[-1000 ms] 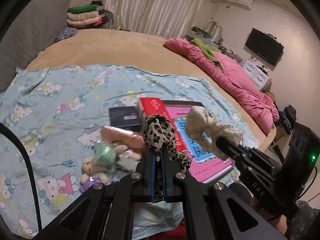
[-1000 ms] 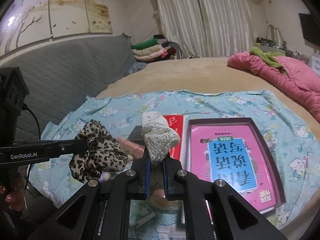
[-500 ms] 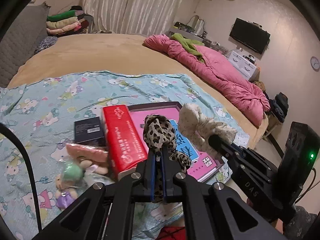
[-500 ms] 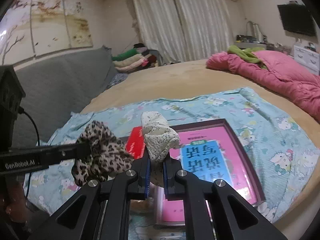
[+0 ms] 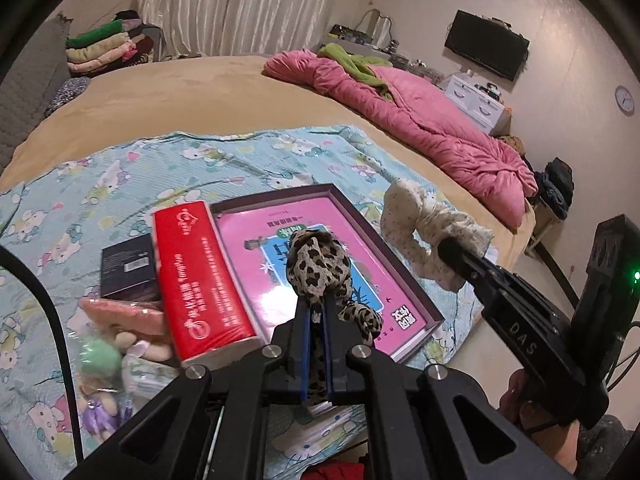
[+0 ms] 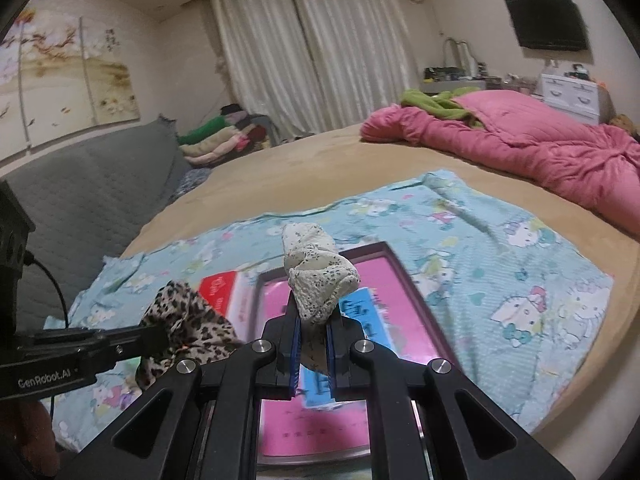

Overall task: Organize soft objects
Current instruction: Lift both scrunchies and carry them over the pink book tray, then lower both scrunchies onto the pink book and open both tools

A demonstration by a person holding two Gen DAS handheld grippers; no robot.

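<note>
Two scrunchies are held above a bed, one in each gripper. The left gripper [image 5: 316, 316] is clamped on a leopard-print scrunchie [image 5: 318, 268], which bunches up above the fingertips and trails down to the right of them. The right gripper [image 6: 312, 328] is clamped on a cream speckled scrunchie [image 6: 318, 276], which stands up out of the narrow gap between the jaws. Both scrunchies are carried in the air over a shallow box [image 5: 416, 292] with a pink and blue cover, which lies on a light blue cartoon-print sheet [image 5: 248, 152]. A red tissue pack [image 5: 200, 276] is seen touching the box's left edge, with a small dark box [image 5: 126, 268] just beside it. A pink packet [image 5: 120, 314] and small plush toys [image 5: 102, 364] are gathered near the pack's lower left. A pink quilt [image 5: 420, 116] is bunched well apart at the far right of the bed.
</note>
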